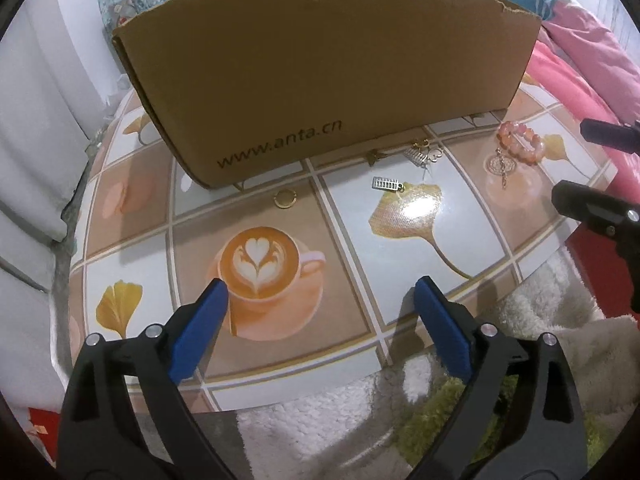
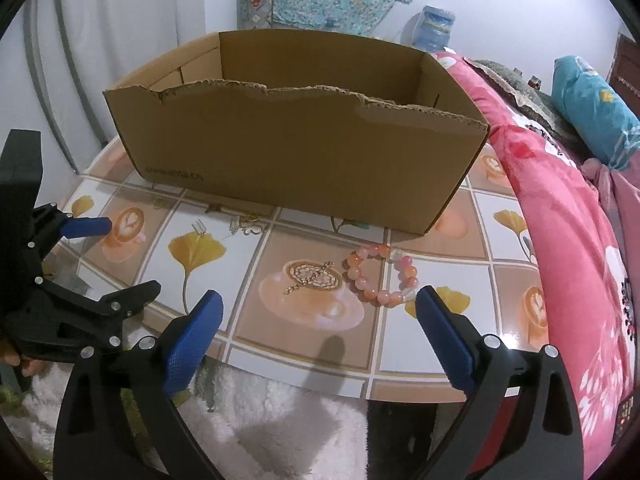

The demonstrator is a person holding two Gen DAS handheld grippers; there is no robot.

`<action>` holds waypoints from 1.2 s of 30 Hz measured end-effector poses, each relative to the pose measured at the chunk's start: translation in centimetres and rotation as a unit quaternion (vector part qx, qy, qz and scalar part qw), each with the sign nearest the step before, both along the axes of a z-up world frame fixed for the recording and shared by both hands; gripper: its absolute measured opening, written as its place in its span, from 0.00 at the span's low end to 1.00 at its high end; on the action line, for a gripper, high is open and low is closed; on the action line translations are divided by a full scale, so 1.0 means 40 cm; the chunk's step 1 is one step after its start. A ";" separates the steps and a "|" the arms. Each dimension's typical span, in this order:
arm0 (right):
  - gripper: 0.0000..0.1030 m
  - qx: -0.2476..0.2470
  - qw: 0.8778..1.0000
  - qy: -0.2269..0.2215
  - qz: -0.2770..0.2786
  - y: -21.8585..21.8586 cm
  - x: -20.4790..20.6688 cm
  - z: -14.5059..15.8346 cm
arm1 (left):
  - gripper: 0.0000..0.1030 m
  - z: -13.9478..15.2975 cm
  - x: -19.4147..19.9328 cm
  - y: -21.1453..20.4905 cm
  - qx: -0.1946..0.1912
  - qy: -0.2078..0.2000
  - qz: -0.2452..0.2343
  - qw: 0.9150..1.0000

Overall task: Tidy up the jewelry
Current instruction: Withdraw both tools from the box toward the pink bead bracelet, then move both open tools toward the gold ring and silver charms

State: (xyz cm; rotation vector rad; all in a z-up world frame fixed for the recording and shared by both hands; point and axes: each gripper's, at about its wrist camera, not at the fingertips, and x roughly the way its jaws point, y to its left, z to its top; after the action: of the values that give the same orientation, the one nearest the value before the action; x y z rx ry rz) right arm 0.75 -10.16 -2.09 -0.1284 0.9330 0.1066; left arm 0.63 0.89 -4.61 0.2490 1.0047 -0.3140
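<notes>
While both sets of jaws are standing wide open and empty, the jewelry is lying loose on the tabletop (image 2: 404,364) before the cardboard box (image 2: 296,160).
The bead bracelet (image 2: 380,276) is looking light, hard and slippery, best pinched across its beads; the right gripper (image 2: 318,334) is hovering nearest, the left gripper (image 1: 320,320) is having clear room, and the small charms (image 1: 386,183) are lying flat and fiddly beside the box wall.

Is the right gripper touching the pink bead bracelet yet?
Apart. The right wrist view shows bare table between the right gripper fingertips and the bracelet; the jaws stand open.
</notes>
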 end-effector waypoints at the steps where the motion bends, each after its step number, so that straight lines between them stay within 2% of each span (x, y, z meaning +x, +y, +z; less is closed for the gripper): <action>1: 0.92 0.002 1.000 0.001 0.001 0.000 0.000 -0.001 | 0.92 -0.002 -0.002 -0.001 0.003 -0.001 0.001 1.000; 7: 0.93 0.018 1.000 0.005 0.007 0.002 0.004 -0.005 | 0.92 -0.004 -0.010 -0.012 0.006 -0.011 0.000 1.000; 11: 0.93 0.024 1.000 -0.006 -0.010 -0.006 0.006 0.006 | 0.92 -0.008 -0.011 -0.024 0.010 -0.009 0.000 1.000; 17: 0.94 -0.005 0.998 -0.026 -0.053 -0.020 0.013 0.016 | 0.93 -0.011 -0.016 -0.037 0.017 -0.003 0.002 1.000; 22: 0.93 -0.010 0.997 -0.056 -0.061 -0.029 0.005 0.035 | 0.93 -0.010 -0.015 -0.037 0.015 0.001 0.002 1.000; 29: 0.94 0.020 0.993 -0.108 -0.042 -0.054 -0.020 0.079 | 0.93 -0.017 -0.011 -0.028 0.009 0.002 0.004 1.000; 33: 0.94 0.069 0.991 -0.107 -0.040 -0.078 -0.023 0.080 | 0.93 -0.006 -0.018 -0.011 -0.002 -0.004 -0.002 1.000; 36: 0.93 0.092 0.991 -0.090 -0.038 -0.090 -0.012 0.079 | 0.93 0.006 -0.025 0.002 -0.011 -0.015 -0.005 1.000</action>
State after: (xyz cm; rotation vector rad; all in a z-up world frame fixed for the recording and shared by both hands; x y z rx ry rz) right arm 0.25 -13.75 1.06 0.0682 0.7419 0.1089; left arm -0.35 0.97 -4.36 0.2382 0.9697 -0.3294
